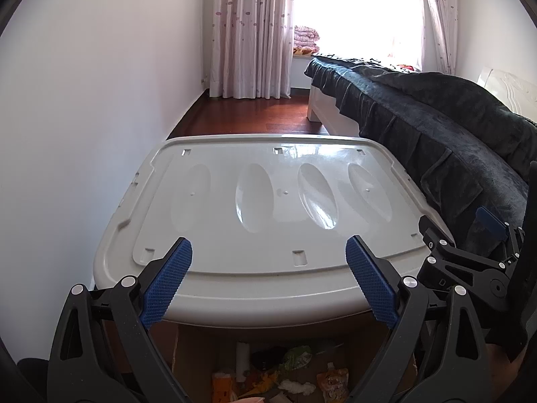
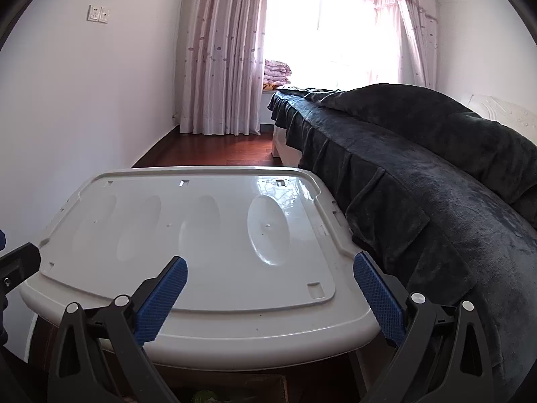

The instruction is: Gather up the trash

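A cardboard box (image 1: 188,352) sits low in the left wrist view, below the near edge of a grey plastic lid. It holds trash: an orange packet (image 1: 332,383), a green wrapper (image 1: 297,357), a white crumpled tissue (image 1: 295,387) and a white tube (image 1: 242,359). My left gripper (image 1: 268,258) is open and empty above the lid's near edge. My right gripper (image 2: 270,270) is open and empty over the same lid; it also shows at the right edge of the left wrist view (image 1: 476,252). The right wrist view shows only a sliver of the box (image 2: 235,389).
The grey plastic lid (image 1: 268,201) (image 2: 201,235) forms a tabletop with oval dents. A bed with a dark blanket (image 1: 436,134) (image 2: 419,168) runs along its right side. A white wall (image 1: 84,117) is on the left. Red wooden floor (image 1: 251,114) and pink curtains (image 1: 248,33) lie beyond.
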### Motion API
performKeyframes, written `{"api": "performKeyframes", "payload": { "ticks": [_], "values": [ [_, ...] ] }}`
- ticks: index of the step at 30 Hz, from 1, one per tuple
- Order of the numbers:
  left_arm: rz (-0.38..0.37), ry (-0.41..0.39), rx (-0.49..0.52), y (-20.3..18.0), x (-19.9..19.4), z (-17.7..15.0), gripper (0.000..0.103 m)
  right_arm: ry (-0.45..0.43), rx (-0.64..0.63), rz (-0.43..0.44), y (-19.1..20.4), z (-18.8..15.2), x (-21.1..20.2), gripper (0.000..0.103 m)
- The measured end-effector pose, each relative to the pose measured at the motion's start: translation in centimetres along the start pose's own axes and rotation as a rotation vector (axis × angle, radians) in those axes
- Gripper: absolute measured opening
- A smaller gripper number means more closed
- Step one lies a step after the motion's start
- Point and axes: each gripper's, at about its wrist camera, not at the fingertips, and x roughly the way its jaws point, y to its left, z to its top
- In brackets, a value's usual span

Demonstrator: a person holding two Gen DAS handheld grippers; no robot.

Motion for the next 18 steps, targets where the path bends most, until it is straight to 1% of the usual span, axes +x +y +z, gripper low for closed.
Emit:
{"api": "performKeyframes", "payload": {
  "ticks": [8,13,18],
  "values": [
    [0.000,0.003,0.007,0.0,0.1,0.1,0.091,-0.054,-0.081,-0.013,1.4,0.0,-1.0,0.098],
    [0.010,0.006,0.020,-0.2,0.2,0.0,0.091,-0.070,-0.117,-0.009,2.2,-0.1,-1.4,0.098],
    [0.010,0.018,0.007,-0.1,0.6,0.0,0.091,-0.076,-0.132,-0.014,2.5,-0.1,-1.5,0.098]
  ]
}}
